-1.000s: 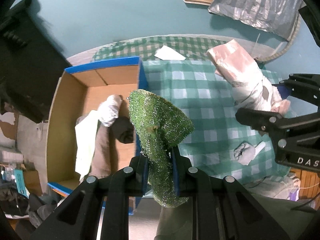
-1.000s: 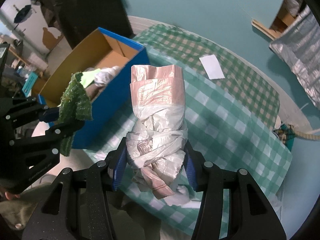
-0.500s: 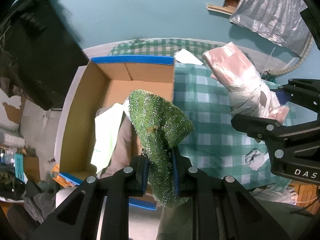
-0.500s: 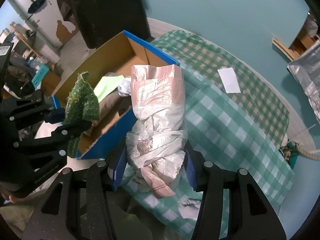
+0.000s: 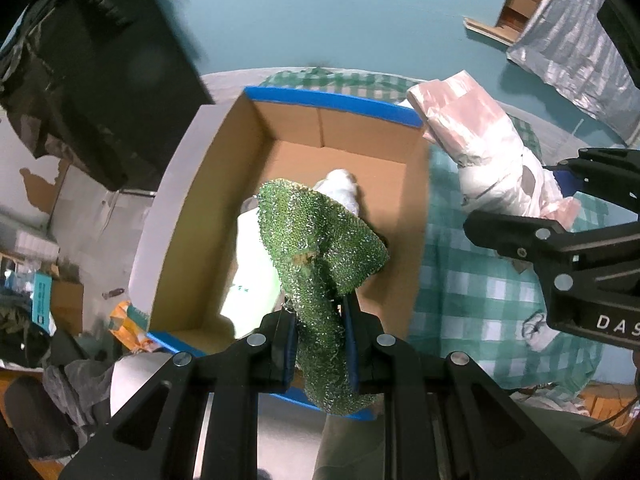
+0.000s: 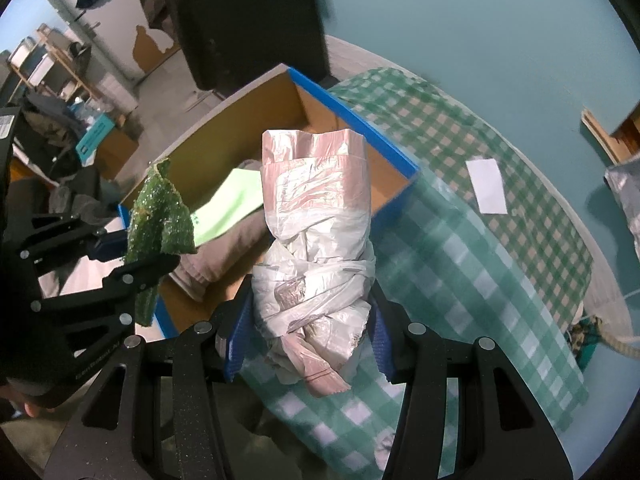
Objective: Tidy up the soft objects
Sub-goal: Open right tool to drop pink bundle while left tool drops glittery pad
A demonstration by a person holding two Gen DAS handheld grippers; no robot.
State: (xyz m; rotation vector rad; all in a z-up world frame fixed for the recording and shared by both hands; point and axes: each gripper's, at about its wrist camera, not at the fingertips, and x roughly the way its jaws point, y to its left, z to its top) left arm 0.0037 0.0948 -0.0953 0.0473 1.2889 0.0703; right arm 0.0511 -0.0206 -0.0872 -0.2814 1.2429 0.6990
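My left gripper (image 5: 320,334) is shut on a glittery green scouring cloth (image 5: 322,248), which hangs above the open cardboard box with blue edges (image 5: 192,208). Inside the box lie a pale green cloth (image 5: 252,280), a white bundle (image 5: 340,190) and a beige cloth (image 6: 224,248). My right gripper (image 6: 306,338) is shut on a knotted pink-and-white plastic bag bundle (image 6: 316,240), held over the box's near right wall. In the right wrist view the left gripper (image 6: 120,256) with the green cloth (image 6: 160,212) shows at the left; the left wrist view has the bag bundle (image 5: 480,152) at the right.
The box stands against a table covered by a green checked cloth (image 6: 460,216). A white paper slip (image 6: 488,186) lies on it, and a crumpled white scrap (image 5: 536,330) sits near its front. A black cabinet (image 5: 100,80) stands behind the box. Clutter fills the floor at left.
Both grippers have carried their loads sideways toward the box. The green cloth now hangs over the box's inside, and the bag bundle has come over the box's right wall.
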